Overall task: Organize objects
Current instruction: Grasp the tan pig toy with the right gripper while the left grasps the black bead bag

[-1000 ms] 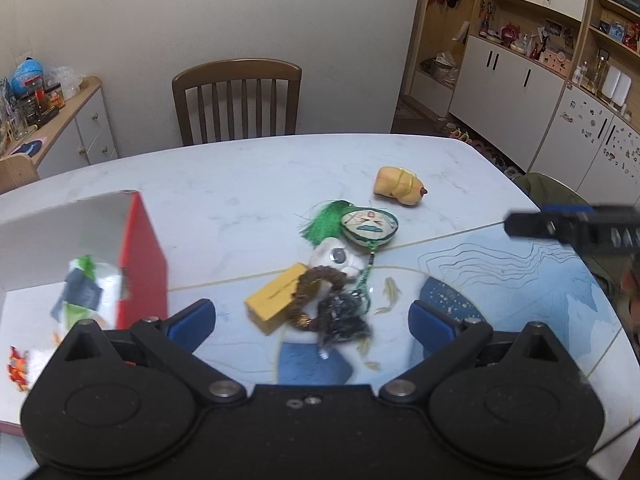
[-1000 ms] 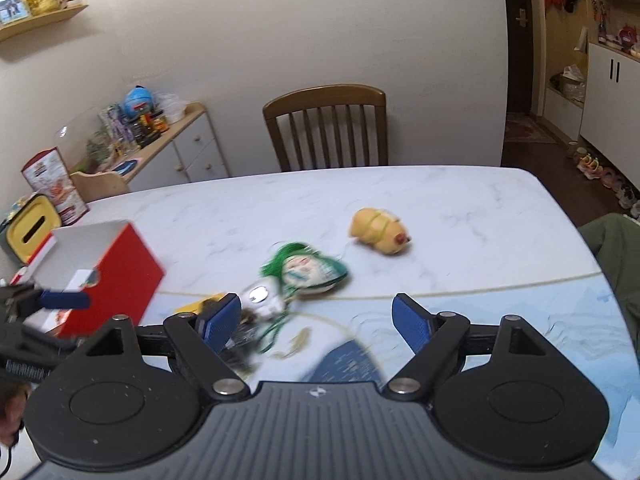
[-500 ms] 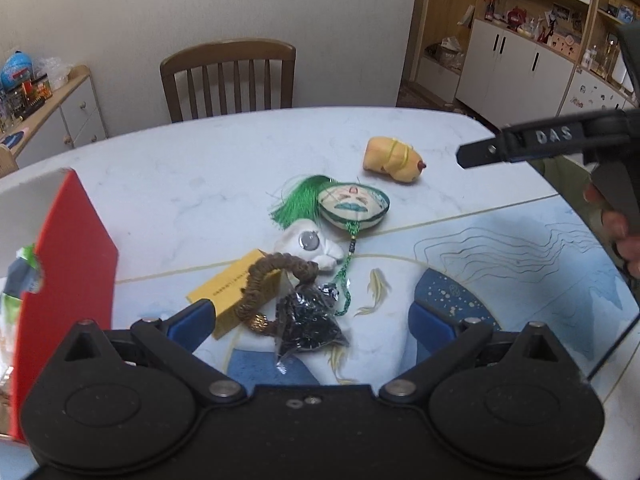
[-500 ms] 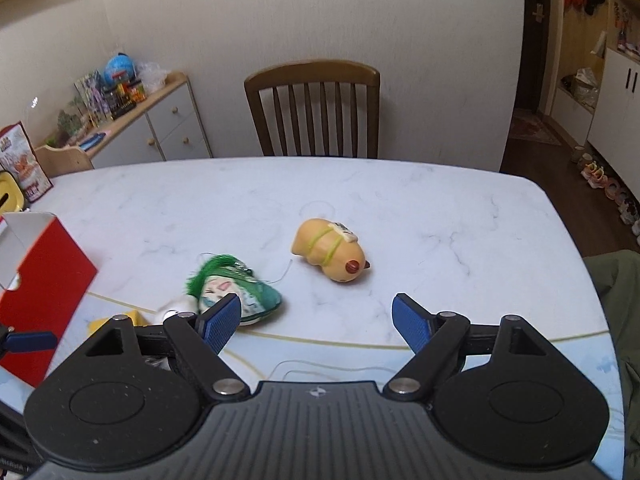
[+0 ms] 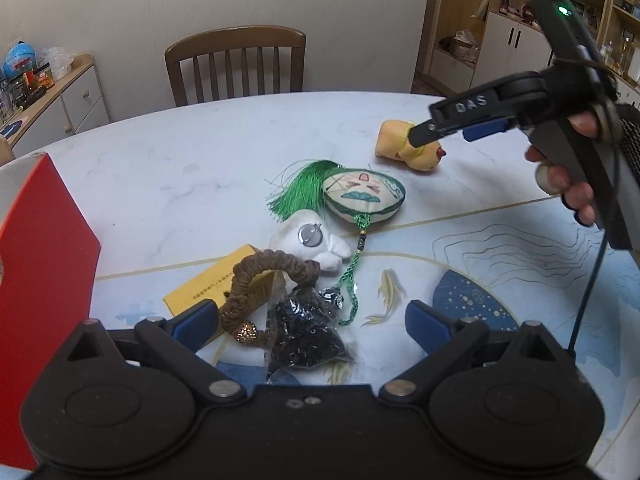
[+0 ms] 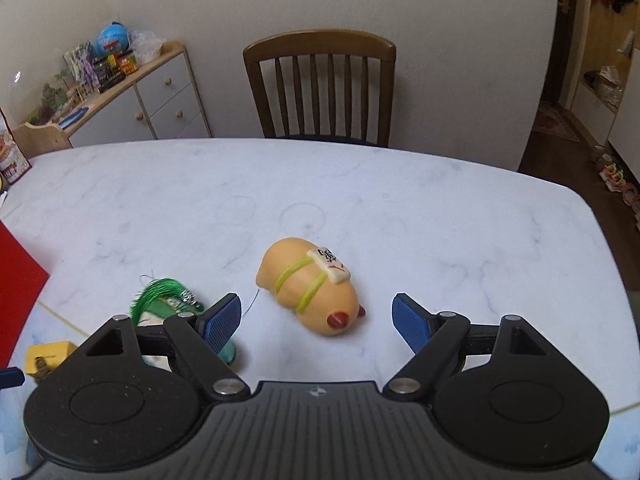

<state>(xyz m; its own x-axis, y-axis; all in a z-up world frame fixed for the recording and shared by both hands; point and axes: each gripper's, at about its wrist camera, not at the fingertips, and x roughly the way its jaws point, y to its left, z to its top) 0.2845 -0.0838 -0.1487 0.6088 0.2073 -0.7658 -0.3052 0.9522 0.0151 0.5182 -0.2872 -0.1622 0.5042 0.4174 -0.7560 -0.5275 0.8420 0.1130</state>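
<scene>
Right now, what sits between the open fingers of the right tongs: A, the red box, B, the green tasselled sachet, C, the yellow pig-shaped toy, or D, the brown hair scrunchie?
C: in the right wrist view the yellow pig-shaped toy lies on the table between the spread fingers of the right tongs, not gripped.

Red box [image 5: 44, 248] cut off by left frame edge, both views; contents hidden.
Right gripper [image 5: 452, 128] finger covers middle of yellow toy [image 5: 420, 158], left view.
Yellow card [image 5: 212, 288] partly under brown hair tie [image 5: 256, 280] and black bead bag [image 5: 308, 332].
Print on card too small to read.
</scene>
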